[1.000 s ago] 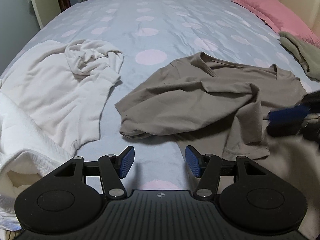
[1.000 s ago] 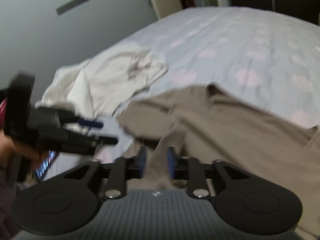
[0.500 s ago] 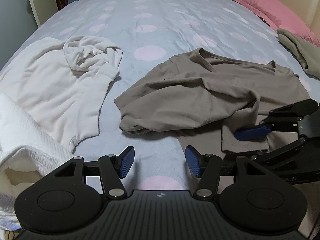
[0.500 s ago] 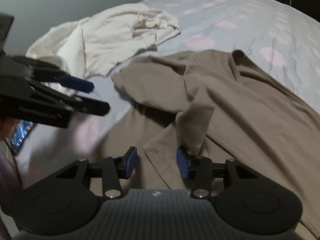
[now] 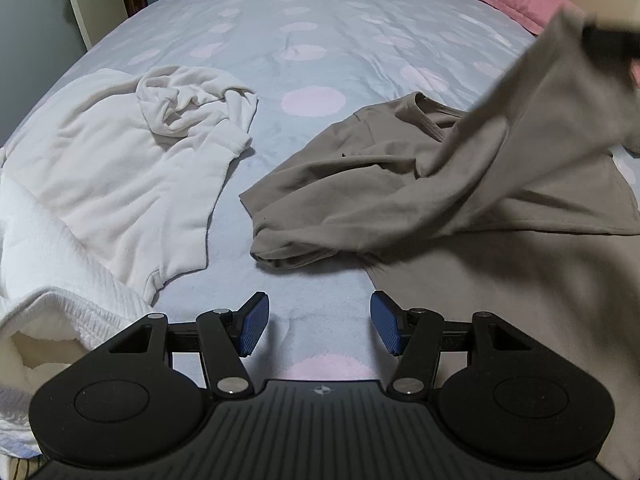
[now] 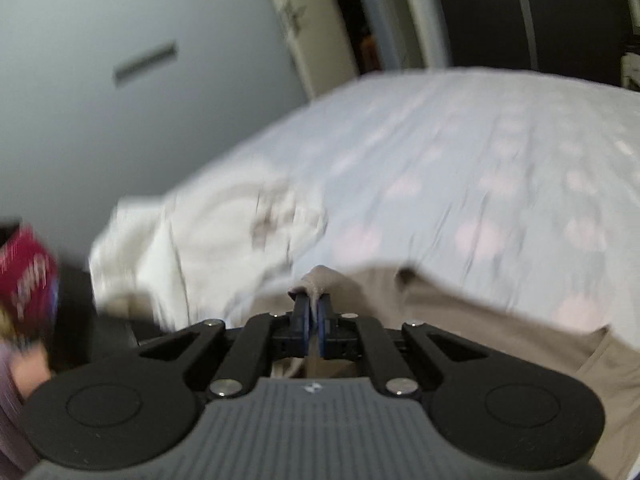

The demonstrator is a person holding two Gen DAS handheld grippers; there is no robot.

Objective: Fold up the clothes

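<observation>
A bed (image 5: 320, 32) under a pale blue cover with pink dots fills the room, a grey wall and a doorway beyond it at the upper left of both views. The brown T-shirt (image 5: 360, 184) lies rumpled at the centre right of the left wrist view, its neckline toward the top; one part of it rises as a blurred sheet to the upper right corner. In the right wrist view the right tool (image 6: 314, 312), at lower centre, has just been closing and now pinches a fold of that brown cloth between its blue pads, a nub of fabric poking out past the tips. The left tool (image 5: 316, 324), at the bottom centre of its own view, stands about half open over bare cover, holding nothing. A cream sweatshirt (image 5: 120, 176) lies crumpled at the left, apart from the T-shirt. A pink pillow (image 5: 524, 0) sits at the upper right.
</observation>
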